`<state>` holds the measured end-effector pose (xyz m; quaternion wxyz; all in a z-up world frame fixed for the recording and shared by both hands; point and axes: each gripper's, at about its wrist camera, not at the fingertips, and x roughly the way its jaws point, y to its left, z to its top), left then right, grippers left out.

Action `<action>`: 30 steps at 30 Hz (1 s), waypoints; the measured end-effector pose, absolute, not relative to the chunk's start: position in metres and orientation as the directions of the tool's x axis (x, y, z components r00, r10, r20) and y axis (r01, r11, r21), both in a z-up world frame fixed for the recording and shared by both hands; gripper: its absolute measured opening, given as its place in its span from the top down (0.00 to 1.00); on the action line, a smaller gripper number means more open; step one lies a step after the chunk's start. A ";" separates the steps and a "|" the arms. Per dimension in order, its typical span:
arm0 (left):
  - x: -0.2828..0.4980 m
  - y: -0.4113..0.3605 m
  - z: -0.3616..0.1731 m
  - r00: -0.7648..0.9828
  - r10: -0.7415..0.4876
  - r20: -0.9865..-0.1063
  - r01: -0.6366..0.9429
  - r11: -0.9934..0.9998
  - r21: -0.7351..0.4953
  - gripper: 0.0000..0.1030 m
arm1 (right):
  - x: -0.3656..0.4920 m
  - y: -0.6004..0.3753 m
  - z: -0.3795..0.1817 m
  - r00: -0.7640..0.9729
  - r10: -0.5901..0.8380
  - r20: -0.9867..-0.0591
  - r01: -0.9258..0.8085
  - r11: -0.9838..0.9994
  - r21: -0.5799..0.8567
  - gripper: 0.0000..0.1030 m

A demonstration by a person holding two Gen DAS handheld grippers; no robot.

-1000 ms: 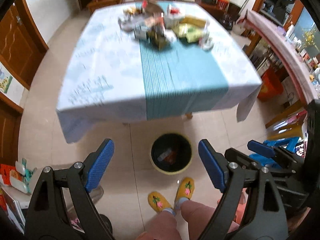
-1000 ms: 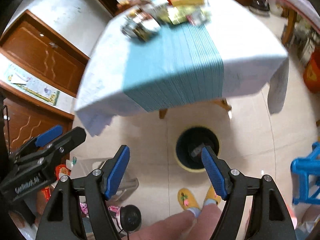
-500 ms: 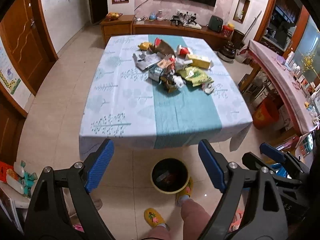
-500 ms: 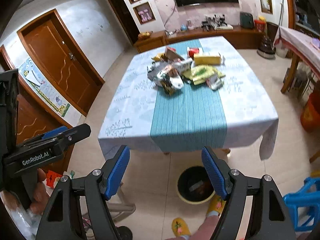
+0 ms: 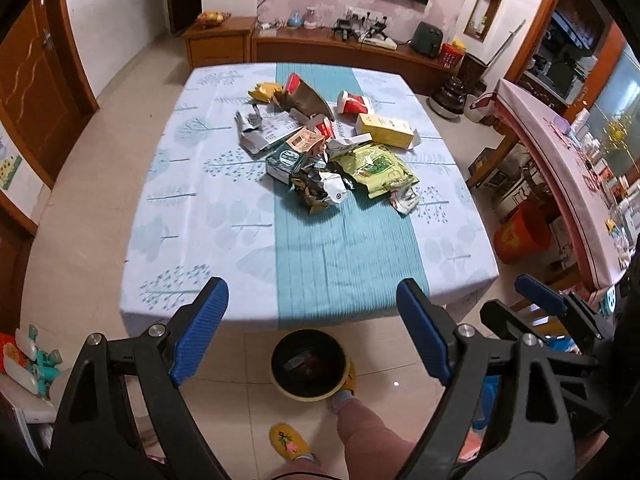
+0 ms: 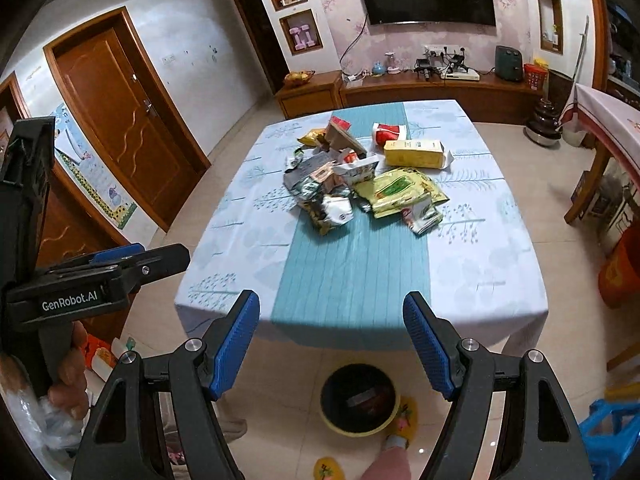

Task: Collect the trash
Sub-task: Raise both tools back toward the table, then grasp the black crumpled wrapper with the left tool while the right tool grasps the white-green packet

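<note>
A pile of trash (image 5: 320,152) lies on the far half of the table (image 5: 192,264): crumpled wrappers, a green bag (image 5: 376,168), a yellow box (image 5: 384,130) and a red cup (image 5: 352,104). It also shows in the right wrist view (image 6: 352,176). A dark bin with a yellow rim (image 5: 308,364) stands on the floor at the table's near edge and holds some scraps; it shows in the right wrist view too (image 6: 360,400). My left gripper (image 5: 312,332) is open and empty above the bin. My right gripper (image 6: 332,344) is open and empty, short of the table.
Brown doors (image 6: 132,132) stand at the left. A low wooden cabinet (image 5: 328,44) runs along the far wall. A second table with a pink cloth (image 5: 560,152) and an orange bucket (image 5: 520,236) are at the right. A blue stool (image 6: 608,432) stands near my right side.
Both grippers have lifted and tilted up from the bin toward the table. The trash pile has come into fuller view. Both grippers stayed open.
</note>
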<state>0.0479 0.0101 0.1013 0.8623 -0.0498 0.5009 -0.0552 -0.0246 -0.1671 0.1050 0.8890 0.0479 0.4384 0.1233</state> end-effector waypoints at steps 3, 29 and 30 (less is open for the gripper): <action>0.088 -0.001 0.079 0.453 -0.148 -0.879 0.017 0.987 -0.157 0.18 | 0.016 -0.185 0.089 0.556 0.253 -0.792 -0.168 0.967 0.192 0.27; 0.298 -0.010 -0.115 0.180 -0.153 -0.972 -0.263 0.944 -0.197 0.18 | 0.286 -0.217 -0.103 0.335 0.182 -0.925 -0.322 0.944 0.069 0.27; 0.300 -0.011 -0.117 0.179 -0.157 -0.971 -0.262 0.944 -0.201 0.19 | 0.287 -0.216 -0.104 0.346 0.177 -0.921 -0.325 0.944 0.060 0.28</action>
